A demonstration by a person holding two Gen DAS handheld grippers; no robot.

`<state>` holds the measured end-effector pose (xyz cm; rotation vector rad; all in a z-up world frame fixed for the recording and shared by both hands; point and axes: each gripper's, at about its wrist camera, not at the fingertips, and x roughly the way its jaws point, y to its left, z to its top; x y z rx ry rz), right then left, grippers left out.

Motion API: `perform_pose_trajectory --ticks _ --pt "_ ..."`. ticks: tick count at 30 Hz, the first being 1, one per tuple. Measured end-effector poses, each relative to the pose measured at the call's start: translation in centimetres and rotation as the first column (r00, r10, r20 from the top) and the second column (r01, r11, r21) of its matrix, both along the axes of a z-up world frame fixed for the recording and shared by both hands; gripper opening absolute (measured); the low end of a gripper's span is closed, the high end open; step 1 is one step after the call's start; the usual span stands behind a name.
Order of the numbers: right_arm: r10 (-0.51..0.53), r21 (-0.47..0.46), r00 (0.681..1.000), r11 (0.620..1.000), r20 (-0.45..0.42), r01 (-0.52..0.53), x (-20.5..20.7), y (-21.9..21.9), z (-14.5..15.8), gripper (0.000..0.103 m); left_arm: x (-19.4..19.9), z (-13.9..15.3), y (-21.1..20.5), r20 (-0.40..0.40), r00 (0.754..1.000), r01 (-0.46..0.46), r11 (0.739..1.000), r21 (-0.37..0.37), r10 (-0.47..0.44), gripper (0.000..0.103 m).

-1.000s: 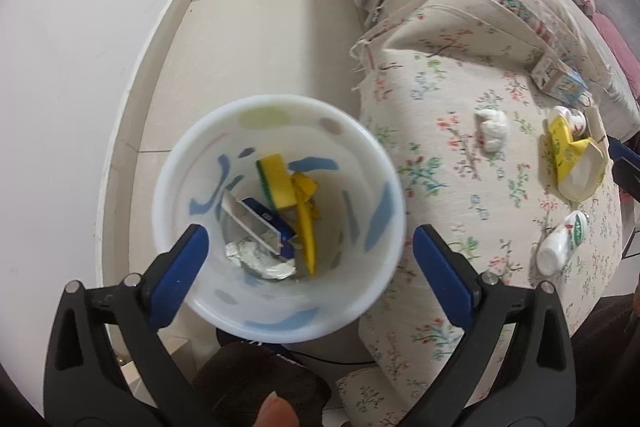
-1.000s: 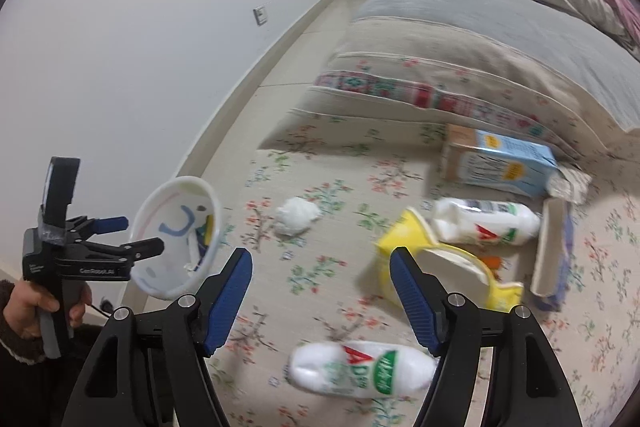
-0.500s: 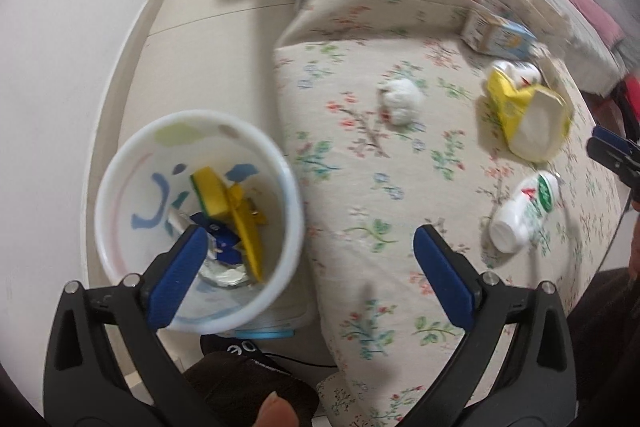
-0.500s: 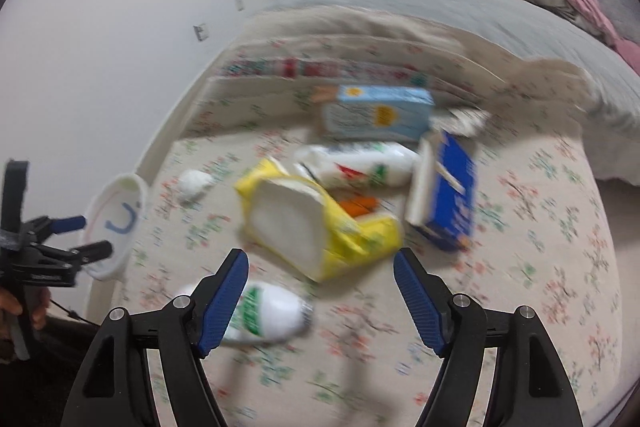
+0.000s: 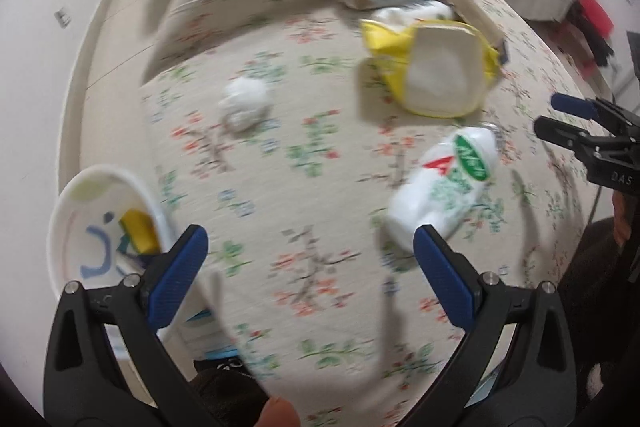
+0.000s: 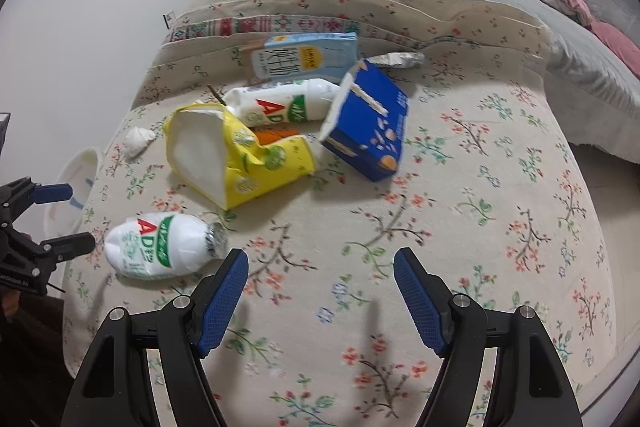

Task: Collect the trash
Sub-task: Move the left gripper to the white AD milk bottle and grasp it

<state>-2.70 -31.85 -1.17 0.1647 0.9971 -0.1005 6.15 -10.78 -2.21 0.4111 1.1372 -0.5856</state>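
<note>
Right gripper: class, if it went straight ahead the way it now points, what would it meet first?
Probably the flowered cloth: nothing lies between the open fingers of the right gripper. Further along that line sits the blue carton, though depth is hard to judge.

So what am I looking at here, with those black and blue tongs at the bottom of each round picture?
No robot: a person holds a claw in each hand, each carrying a fisheye camera looking along its fingers. One picture is from the left claw, the other from the right claw. Both are open and hold nothing. On the flowered cloth lie a white bottle, a crushed yellow carton, a blue box and a paper wad. The white bin at the edge holds trash.
</note>
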Motion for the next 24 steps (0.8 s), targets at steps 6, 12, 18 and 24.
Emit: perform_pose_trajectory --ticks 6,12,18,24 --pt "-0.025 0.015 1.000 1.000 0.007 0.025 -1.0 -1.4 -0.1 0.077 -1.2 -0.1 -3.2 -0.005 0.996 0.091 0.996 -0.005 -0.091 0.102" --pt "-0.056 0.044 0.998 0.997 0.006 0.056 -1.5 -2.7 0.0 0.077 -2.1 -1.0 -6.0 -0.025 0.983 0.181 0.984 -0.001 -0.181 0.102" --pt "-0.069 0.048 0.998 0.996 0.007 0.069 -1.7 -3.3 0.1 0.077 -2.9 -2.4 -8.3 -0.030 0.972 0.236 0.970 0.054 -0.235 0.095" --pt "-0.087 0.065 0.996 0.994 0.005 0.086 -1.6 -4.0 0.1 0.077 -2.8 -3.5 -10.1 -0.028 0.968 0.251 0.965 0.072 -0.250 0.083"
